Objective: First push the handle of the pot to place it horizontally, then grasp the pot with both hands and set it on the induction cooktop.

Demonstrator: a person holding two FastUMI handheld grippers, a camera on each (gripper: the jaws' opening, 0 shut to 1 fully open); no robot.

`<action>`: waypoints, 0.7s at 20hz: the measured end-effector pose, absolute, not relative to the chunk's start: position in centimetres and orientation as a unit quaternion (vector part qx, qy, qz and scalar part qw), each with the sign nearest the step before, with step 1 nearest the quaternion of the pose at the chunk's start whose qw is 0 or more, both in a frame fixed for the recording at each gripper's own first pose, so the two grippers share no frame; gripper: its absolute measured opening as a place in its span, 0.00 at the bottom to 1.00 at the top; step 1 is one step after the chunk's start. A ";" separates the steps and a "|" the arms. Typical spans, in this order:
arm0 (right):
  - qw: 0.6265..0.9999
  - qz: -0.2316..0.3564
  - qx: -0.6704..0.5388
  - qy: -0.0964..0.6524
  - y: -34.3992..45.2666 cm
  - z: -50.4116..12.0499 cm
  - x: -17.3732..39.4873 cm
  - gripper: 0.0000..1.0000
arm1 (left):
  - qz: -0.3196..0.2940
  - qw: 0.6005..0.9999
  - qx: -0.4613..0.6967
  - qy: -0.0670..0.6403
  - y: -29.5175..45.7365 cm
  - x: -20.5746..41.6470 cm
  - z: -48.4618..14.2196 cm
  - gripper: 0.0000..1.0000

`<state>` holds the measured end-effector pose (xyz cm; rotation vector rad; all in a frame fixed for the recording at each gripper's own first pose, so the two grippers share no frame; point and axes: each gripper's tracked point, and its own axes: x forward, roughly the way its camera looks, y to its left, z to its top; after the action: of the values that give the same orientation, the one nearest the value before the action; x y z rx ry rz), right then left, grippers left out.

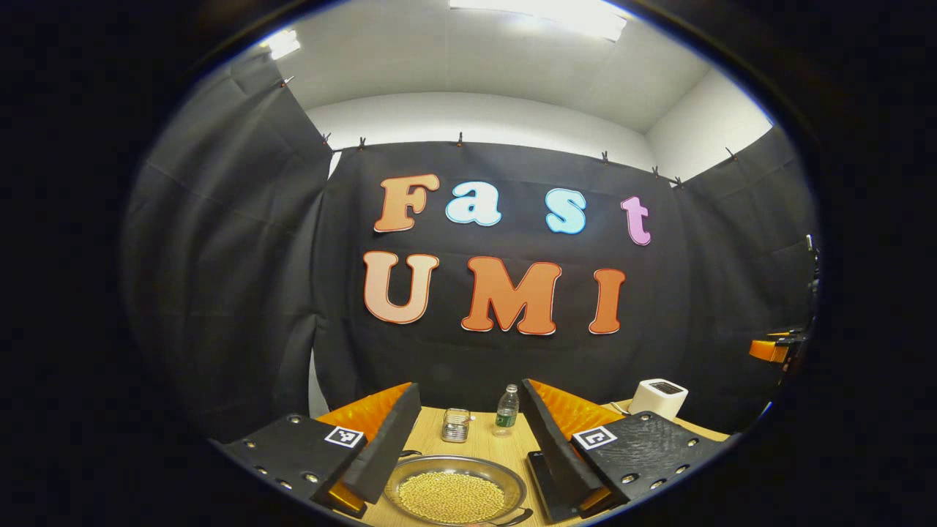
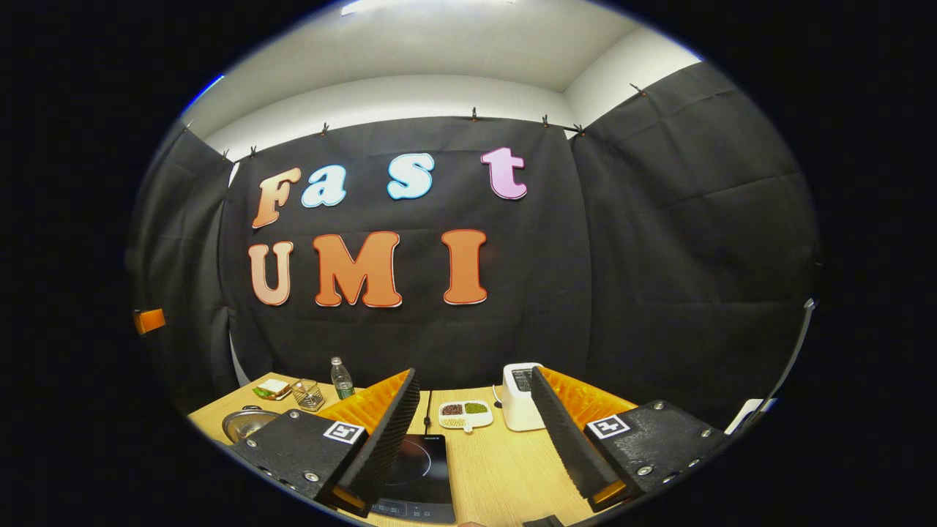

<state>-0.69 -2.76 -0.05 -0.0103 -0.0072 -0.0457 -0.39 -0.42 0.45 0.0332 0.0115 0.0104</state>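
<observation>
- Left gripper view: the left hand-held gripper (image 1: 463,439) hangs over the table (image 1: 483,443) with its fingers spread wide, gripping nothing.
- Just below and between them sits the pot (image 1: 454,489), a shallow metal pan of yellow beans; its dark handle (image 1: 512,518) juts toward the lower right, slanted.
- Beyond it stand a wire basket (image 1: 455,424), a bottle (image 1: 506,411) and a white toaster (image 1: 657,397).
- Right gripper view: the right hand-held gripper (image 2: 474,439) is likewise wide apart and empty, above the black cooktop (image 2: 417,472).
- The pot (image 2: 245,422) lies well to the left there.
- Farther back: a divided dish (image 2: 465,413), toaster (image 2: 521,395), sandwich (image 2: 272,389).
- Cooktop lettering is too small to read.
</observation>
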 end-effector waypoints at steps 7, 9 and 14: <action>1.000 -0.021 -0.004 -0.002 -2.6 -0.1 -0.5 0.95 | 0.012 1.000 0.019 0.011 0.2 -0.2 0.2 0.88; 1.000 -0.021 -0.005 -0.001 -2.6 -0.3 -0.5 0.95 | 0.013 1.000 0.021 0.011 0.4 -0.1 0.2 0.89; 1.000 -0.021 -0.006 0.003 -2.8 -0.5 -0.4 0.95 | 0.013 0.999 0.022 0.030 0.4 0.4 -0.8 0.88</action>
<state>-0.35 -2.76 -0.47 -0.0114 0.0056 -0.0416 0.43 0.41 -0.75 0.0439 0.0600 0.0253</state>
